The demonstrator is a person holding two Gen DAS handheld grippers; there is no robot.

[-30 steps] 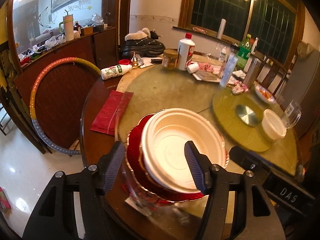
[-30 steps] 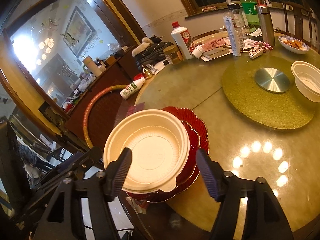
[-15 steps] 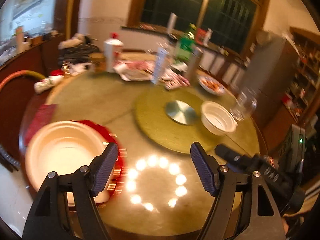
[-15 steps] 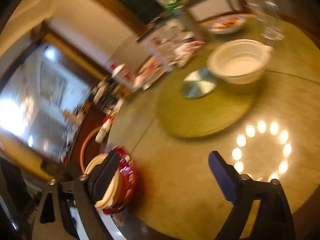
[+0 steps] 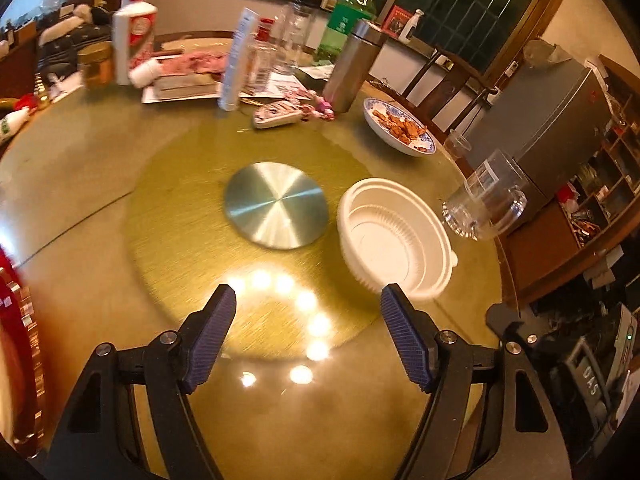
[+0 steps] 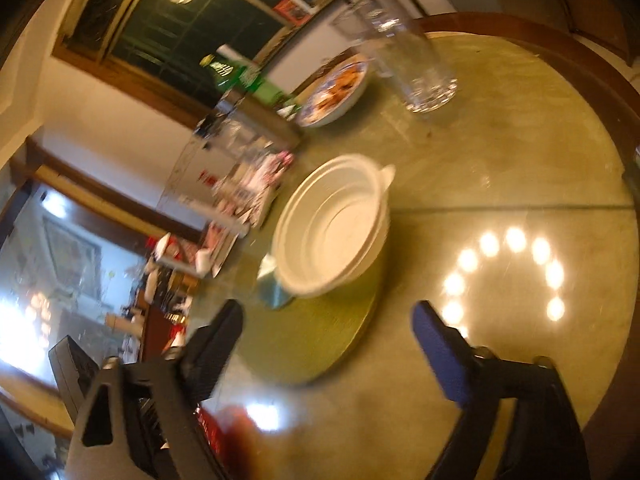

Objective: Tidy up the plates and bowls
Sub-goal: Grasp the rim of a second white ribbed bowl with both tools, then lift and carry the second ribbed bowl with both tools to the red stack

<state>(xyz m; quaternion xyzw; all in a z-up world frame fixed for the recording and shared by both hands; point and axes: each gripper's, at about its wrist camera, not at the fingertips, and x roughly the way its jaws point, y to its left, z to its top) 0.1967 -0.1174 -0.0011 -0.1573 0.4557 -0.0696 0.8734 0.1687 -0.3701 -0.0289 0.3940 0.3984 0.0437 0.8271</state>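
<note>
A white disposable bowl (image 5: 394, 240) stands empty on the right rim of the gold turntable (image 5: 180, 200); it also shows in the right wrist view (image 6: 332, 228). My left gripper (image 5: 308, 294) hangs open over the turntable's near edge, its right finger just short of the bowl. My right gripper (image 6: 328, 308) is open too, its jaws closing with nothing between them, and it points at the bowl from a short way off. The red plate stack (image 5: 16, 320) shows only as an edge at the far left.
A steel disc (image 5: 276, 204) marks the turntable's centre. Right of the bowl lies a tipped clear glass (image 5: 484, 200). Behind it sits a blue-patterned dish of food (image 5: 400, 128). A steel flask (image 5: 352, 68), bottles and papers crowd the far side of the table.
Both grippers have swung right, away from the white plate on the red stack and toward the small white bowl. The right view has rolled, and both pairs of jaws stand wider than a second ago.
</note>
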